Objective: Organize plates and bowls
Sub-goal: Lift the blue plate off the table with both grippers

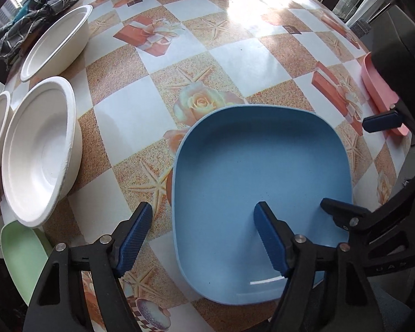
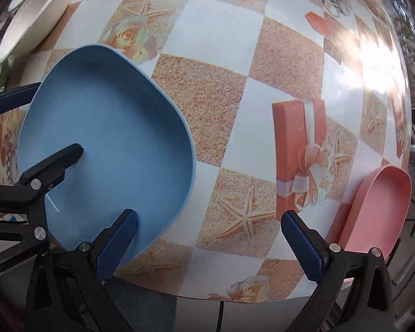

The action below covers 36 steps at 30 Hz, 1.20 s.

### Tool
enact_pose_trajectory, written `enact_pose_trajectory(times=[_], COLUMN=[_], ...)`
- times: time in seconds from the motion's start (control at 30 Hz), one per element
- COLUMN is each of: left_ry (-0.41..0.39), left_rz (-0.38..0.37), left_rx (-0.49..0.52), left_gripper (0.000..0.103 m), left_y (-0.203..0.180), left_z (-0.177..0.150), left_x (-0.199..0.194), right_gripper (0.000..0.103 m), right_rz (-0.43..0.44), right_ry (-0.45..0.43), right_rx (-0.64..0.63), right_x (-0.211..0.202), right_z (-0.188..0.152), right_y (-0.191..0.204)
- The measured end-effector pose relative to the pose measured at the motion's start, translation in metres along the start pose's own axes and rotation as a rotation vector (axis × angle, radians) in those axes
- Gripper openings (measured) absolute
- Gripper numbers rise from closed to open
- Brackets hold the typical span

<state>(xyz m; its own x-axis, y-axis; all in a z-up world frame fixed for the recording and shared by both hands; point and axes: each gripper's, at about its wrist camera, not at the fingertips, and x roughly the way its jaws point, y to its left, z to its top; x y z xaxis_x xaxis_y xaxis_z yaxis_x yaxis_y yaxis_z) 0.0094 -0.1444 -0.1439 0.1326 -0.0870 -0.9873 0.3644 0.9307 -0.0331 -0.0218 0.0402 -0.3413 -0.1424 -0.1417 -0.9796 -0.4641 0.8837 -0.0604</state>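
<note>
Blue plate [image 1: 260, 171]: left gripper [image 1: 204, 238] straddles rim, downward.

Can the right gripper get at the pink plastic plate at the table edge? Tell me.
Probably yes. The right gripper stands open, holding nothing, and the pink plastic plate lies just beside its outer finger, with only bare tablecloth between them.

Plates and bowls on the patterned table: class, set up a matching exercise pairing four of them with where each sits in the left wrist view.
Things:
1. blue plate
2. pink plate
3. green plate
4. white bowls

Places:
A. far right edge
B. bottom left corner
C. along the left side
D. centre, under the left gripper's right finger

Pairs: 1-D, 2-A, 3-B, 4-C
</note>
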Motion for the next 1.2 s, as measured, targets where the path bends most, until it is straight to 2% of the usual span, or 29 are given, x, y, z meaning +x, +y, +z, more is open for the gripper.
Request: enact_pose_trajectory(times=[0.03,0.1,0.17,0.23,0.27,0.33,0.43,0.5,0.57,0.63,0.67,0.8,0.9,0.97,1.03,1.07,1.13,1.17,1.2], left_ry=[0.001,-0.004,-0.019,0.007,0.018,0.029,0.045,0.041,0.039,0.049,0.062,0.096,0.092,0.099,0.107,0.11,0.111,0.113,0.116], left_rz=[0.002,0.056,0.08,0.065,0.067,0.075,0.058,0.07,0.074,0.084,0.095,0.024,0.039,0.045,0.025,0.008,0.013,0.014,0.014], left_rx=[-0.003,-0.019,-0.056,-0.086,-0.09,-0.083,-0.073,-0.059,-0.068,-0.089,-0.107,-0.21,-0.205,-0.17,-0.128,-0.116,-0.086,-0.076,-0.068], left_gripper=[0.075,0.075,0.075,0.075,0.075,0.076,0.08,0.083,0.087,0.1,0.103,0.103,0.103,0.101,0.088,0.083,0.071,0.068,0.064], left_y=[-0.003,-0.007,0.001,0.012,0.015,0.02,0.019,0.024,0.027,0.039,0.044,0.065,0.068,0.063,0.049,0.047,0.04,0.037,0.034], left_z=[-0.005,-0.014,-0.016,-0.011,-0.008,-0.002,0.005,0.011,0.014,0.021,0.022,0.023,0.023,0.026,0.035,0.037,0.043,0.045,0.047], left_x=[-0.002,-0.007,-0.013,-0.012,-0.011,-0.008,-0.005,-0.003,-0.003,0.003,0.007,0.013,0.012,0.01,0.008,0.006,0.004,0.004,0.003], right_gripper=[0.103,0.103,0.103,0.103,0.103,0.103,0.103,0.103,0.103,0.103,0.103,0.103,0.103,0.103,0.102,0.099,0.091,0.083,0.07], right_rz=[-0.029,0.002,0.111,0.253,0.261,0.257,0.185,0.196,0.199,0.199,0.2,0.204,0.204,0.214,0.22,0.207,0.209,0.212,0.215], right_ry=[-0.003,0.015,0.038,0.052,0.035,0.027,0.055,0.051,0.052,0.039,0.027,0.026,0.047,0.062,0.066,0.063,0.043,0.035,0.023], right_rx=[-0.036,0.002,0.157,0.328,0.385,0.435,0.42,0.444,0.444,0.453,0.461,0.497,0.492,0.501,0.516,0.514,0.515,0.514,0.516], right_x=[-0.001,0.001,0.003,0.025,0.024,0.025,0.03,0.031,0.031,0.029,0.028,0.019,0.019,0.02,0.02,0.022,0.027,0.025,0.022], right_z=[0.003,0.007,0.002,-0.02,-0.024,-0.024,-0.017,-0.017,-0.017,-0.014,-0.017,-0.021,-0.017,-0.011,-0.012,-0.019,-0.02,-0.021,-0.022], right_y=[0.004,-0.004,0.0,-0.01,-0.019,-0.026,-0.023,-0.03,-0.035,-0.039,-0.035,-0.034,-0.045,-0.046,-0.046,-0.036,-0.037,-0.036,-0.036])
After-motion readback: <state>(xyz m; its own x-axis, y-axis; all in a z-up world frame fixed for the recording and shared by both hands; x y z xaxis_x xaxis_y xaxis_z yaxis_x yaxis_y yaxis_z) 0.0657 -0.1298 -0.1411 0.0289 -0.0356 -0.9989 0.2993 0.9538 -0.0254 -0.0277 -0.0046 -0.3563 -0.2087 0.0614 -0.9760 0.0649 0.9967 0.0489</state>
